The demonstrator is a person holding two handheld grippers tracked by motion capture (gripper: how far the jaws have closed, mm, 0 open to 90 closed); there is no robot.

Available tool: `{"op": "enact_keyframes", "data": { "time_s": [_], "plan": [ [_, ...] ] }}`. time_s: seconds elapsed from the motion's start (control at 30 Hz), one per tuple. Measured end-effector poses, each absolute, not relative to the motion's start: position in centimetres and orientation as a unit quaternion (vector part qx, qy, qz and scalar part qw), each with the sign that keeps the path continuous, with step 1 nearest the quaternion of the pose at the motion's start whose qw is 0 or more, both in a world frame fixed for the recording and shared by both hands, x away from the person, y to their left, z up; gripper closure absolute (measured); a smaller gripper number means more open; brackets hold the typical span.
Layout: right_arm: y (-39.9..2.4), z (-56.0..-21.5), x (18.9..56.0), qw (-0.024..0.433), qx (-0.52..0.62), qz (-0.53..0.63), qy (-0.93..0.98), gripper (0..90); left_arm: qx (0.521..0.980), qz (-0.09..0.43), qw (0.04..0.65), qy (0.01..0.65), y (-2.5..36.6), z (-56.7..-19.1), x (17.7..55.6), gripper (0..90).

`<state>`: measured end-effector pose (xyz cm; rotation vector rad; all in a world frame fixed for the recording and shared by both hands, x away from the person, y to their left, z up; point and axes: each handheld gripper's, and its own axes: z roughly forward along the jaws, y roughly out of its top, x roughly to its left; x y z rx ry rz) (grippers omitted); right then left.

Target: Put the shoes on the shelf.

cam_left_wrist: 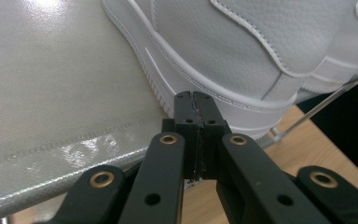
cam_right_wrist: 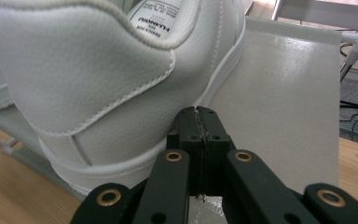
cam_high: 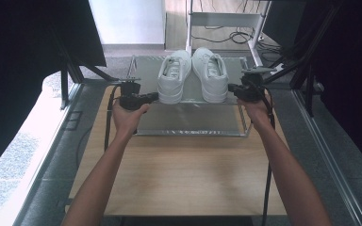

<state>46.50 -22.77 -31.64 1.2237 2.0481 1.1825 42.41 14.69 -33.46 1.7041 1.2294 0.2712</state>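
With both sets of fingers pressed together on nothing, the left gripper [cam_high: 152, 97] and right gripper [cam_high: 232, 88] flank the white shoes [cam_high: 192, 74] on the rack [cam_high: 193, 123] at upper centre, so uneven sideways nudging could tip one off.

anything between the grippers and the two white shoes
Nothing visible. The left gripper is shut beside the left shoe, and the right gripper is shut beside the right shoe, with only bare tray around them.

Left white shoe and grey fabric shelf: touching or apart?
Touching: the left gripper view shows the left white shoe resting sole-down on the grey fabric shelf.
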Motion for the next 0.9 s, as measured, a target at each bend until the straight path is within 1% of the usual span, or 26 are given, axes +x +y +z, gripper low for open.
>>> {"op": "enact_keyframes", "data": {
  "time_s": [0.07, 0.27, 0.37, 0.4, 0.5, 0.53, 0.6, 0.63, 0.7, 0.8, 0.9],
  "plan": [
    [-22.4, -32.0, 46.5, 0.252, 0.434, 0.418, 0.757, 90.0, 0.698, 0.113, 0.49, 0.51, 14.5, -33.4, 42.4, 89.7],
    [-22.5, -31.9, 46.4, 0.247, 0.43, 0.422, 0.759, 90.0, 0.697, 0.103, 0.497, 0.507, 13.7, -33.4, 42.4, 89.7],
    [-22.2, -31.9, 46.2, 0.254, 0.419, 0.416, 0.766, 90.0, 0.697, 0.095, 0.5, 0.504, 12.9, -33.5, 42.5, 89.7],
    [-22.1, -31.9, 46.2, 0.258, 0.414, 0.415, 0.768, 90.0, 0.699, 0.103, 0.497, 0.505, 12.3, -33.5, 42.5, 89.7],
    [-21.7, -31.9, 46.0, 0.255, 0.407, 0.418, 0.771, 90.0, 0.701, 0.089, 0.503, 0.498, 11.5, -33.5, 42.7, 89.6],
    [-21.2, -31.9, 45.9, 0.246, 0.399, 0.423, 0.775, 90.0, 0.703, 0.082, 0.505, 0.493, 10.7, -33.4, 42.8, 89.6],
    [-20.9, -31.9, 45.7, 0.244, 0.394, 0.426, 0.778, 90.0, 0.704, 0.089, 0.501, 0.495, 10.3, -33.3, 42.7, 89.7],
    [-20.5, -31.9, 45.4, 0.275, 0.381, 0.407, 0.783, 90.0, 0.706, 0.098, 0.498, 0.494, 10.1, -33.2, 42.7, 89.9],
    [-20.5, -31.9, 45.5, 0.272, 0.382, 0.41, 0.782, 90.0, 0.705, 0.097, 0.499, 0.495, 10.0, -33.2, 42.7, 89.9],
    [-20.9, -32.0, 45.6, 0.252, 0.387, 0.424, 0.779, 90.0, 0.702, 0.082, 0.507, 0.494, 10.5, -33.6, 42.7, 89.8],
    [-21.0, -32.1, 45.5, 0.25, 0.388, 0.428, 0.777, 90.0, 0.701, 0.08, 0.51, 0.491, 10.7, -33.8, 42.7, 88.1]
  ]
}}
